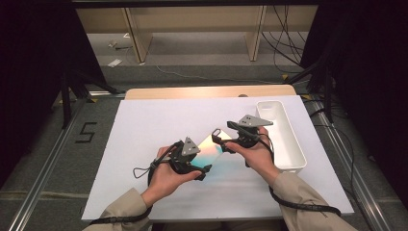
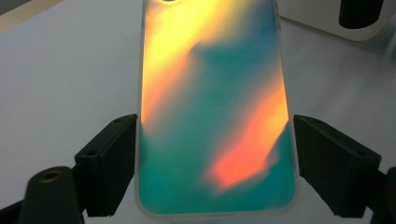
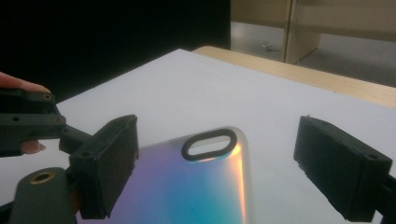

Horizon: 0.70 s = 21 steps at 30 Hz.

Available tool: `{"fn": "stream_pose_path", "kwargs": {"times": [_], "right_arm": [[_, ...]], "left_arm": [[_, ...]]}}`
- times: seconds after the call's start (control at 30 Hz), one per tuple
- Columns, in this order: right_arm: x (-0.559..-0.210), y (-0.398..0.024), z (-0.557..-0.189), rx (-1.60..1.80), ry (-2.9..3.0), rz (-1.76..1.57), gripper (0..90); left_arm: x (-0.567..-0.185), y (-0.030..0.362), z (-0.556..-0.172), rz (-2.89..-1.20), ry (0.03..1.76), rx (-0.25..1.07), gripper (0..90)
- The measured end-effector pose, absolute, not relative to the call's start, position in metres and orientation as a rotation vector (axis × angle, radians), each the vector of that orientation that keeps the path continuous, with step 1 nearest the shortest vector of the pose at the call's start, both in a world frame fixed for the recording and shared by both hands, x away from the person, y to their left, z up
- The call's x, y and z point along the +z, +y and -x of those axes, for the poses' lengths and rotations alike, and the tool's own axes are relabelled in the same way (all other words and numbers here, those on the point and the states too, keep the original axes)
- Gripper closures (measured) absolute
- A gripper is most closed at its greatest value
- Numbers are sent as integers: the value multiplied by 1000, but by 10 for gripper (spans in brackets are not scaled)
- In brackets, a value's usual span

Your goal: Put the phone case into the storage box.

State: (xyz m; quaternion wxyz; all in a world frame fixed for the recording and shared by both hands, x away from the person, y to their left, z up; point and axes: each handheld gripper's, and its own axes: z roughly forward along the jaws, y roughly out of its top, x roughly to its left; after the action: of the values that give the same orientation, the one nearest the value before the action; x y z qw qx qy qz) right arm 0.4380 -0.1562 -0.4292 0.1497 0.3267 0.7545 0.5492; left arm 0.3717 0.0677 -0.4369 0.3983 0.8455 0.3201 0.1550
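Observation:
An iridescent phone case, teal with orange and yellow sheen, sits between my two grippers over the white sheet. My left gripper holds its lower end. In the left gripper view the case runs up the middle and the gripper has both pads against the long edges. My right gripper is at the camera-cutout end. In the right gripper view the case lies between the spread jaws of that gripper, with a clear gap to the right pad. I cannot tell whether the case rests on the sheet.
A long white tray, nothing in it, stands at the sheet's right edge, close behind the right hand. The wooden table edge shows beyond the sheet. Bare sheet stretches to the left and far side. Cables trail from both grippers along the forearms.

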Motion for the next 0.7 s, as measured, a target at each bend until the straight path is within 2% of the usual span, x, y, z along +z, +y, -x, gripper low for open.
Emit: {"fn": "stream_pose_path", "kwargs": {"times": [0.5,0.7], "right_arm": [[-436,-148,-446,1576,2207,-988,184],[-437,-147,-448,1569,2217,-1000,234]], "left_arm": [[-438,68,-373,-2145,811,405,171],[-438,68,-373,-2144,809,407,171]]}}
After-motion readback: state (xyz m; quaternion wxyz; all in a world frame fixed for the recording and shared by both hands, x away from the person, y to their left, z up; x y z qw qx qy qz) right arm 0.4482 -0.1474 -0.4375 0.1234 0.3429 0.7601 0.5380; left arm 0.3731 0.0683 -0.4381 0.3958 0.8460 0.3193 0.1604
